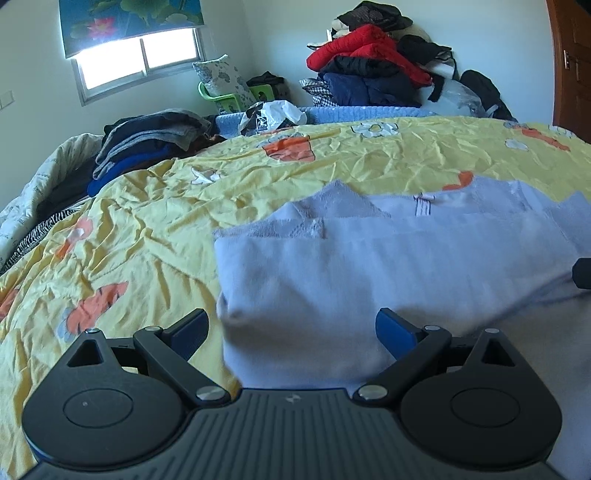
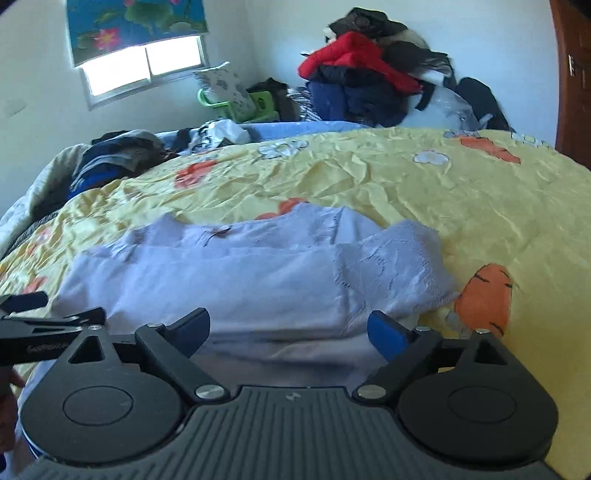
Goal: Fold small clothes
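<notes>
— Now, the left wrist view: what does it show?
— Left tongs [image 1: 291, 334] spread wide, gripping nothing, above the near left corner of a pale lavender garment [image 1: 369, 269] lying on a bed with a yellow carrot-print sheet [image 1: 147, 229]. One finger sits over the sheet, the other over the cloth. A lace-trimmed part [image 1: 325, 206] lies at the garment's far edge. A dark tip of the right tongs [image 1: 583, 273] shows at the right border. Beyond, folded dark clothes [image 1: 147, 140] sit at the bed's left side, and a heap topped by a red jacket [image 1: 369, 51] stands against the wall.

— And the right wrist view?
— Right tongs [image 2: 290, 334] likewise wide apart, holding nothing, over the garment's [image 2: 221, 280] near edge toward its right end. A lace panel [image 2: 391, 266] lies at the right, beside an orange carrot print [image 2: 484, 295]. The left tongs [image 2: 33, 325] enter from the left edge, seen side-on. A window with a floral blind [image 2: 136, 26] is on the far wall.
</notes>
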`<state>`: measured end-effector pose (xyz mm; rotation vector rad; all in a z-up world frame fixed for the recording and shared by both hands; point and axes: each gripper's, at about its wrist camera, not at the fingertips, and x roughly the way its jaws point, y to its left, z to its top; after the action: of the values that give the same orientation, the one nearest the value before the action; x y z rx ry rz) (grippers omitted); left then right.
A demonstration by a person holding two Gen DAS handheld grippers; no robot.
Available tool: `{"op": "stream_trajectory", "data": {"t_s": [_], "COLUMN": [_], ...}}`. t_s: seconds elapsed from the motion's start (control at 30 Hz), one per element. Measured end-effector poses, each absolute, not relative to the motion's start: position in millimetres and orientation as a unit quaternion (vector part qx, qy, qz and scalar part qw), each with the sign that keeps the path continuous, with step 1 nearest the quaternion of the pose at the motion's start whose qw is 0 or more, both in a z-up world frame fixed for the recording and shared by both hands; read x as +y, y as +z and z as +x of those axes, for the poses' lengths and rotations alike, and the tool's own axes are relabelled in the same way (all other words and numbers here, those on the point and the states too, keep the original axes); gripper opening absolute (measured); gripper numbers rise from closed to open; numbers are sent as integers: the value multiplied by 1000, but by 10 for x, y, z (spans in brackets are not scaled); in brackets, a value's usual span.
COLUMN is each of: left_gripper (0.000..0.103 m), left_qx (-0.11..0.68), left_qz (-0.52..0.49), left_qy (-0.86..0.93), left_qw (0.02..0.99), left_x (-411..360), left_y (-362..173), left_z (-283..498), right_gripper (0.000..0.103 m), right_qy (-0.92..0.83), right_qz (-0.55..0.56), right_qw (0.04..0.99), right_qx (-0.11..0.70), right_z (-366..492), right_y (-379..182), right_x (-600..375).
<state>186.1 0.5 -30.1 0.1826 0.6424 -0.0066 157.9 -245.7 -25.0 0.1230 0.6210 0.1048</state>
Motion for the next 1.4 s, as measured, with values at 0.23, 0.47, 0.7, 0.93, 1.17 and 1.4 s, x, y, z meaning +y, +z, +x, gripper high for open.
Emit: {"op": "stream_trajectory", "data": {"t_s": [0.23,0.47,0.7,0.93,1.17,1.4], "left_gripper": [98,98,98,98,98,98], "left_qx": [323,327,331,321,321,325], "left_qz": [86,82,66,78,80,74], "left_qy": [-16,-20,-21,-10,-5,4], "left_qw": [942,941,941,944,944,943], "left_x": [50,131,201,228,234,315], "left_y": [-315,-363,-410,-409,-383,-415], "left_z": [1538,1173,861,587,426,387], "right_gripper": [97,97,98,97,98,97], "right_qy": [61,63,55,39,38,62], "right_qz": [56,70,83,51,63,80], "right_qw": [945,943,941,954,957,956], "right_qx": [315,319,323,294,281,275], "right_z": [1243,838,555,227,-8,-74], "right_y": [-302,-406,-479,-421,-418,-456], "right_x": [-2322,-2289,-2382,-2438,-2558,-2492]}}
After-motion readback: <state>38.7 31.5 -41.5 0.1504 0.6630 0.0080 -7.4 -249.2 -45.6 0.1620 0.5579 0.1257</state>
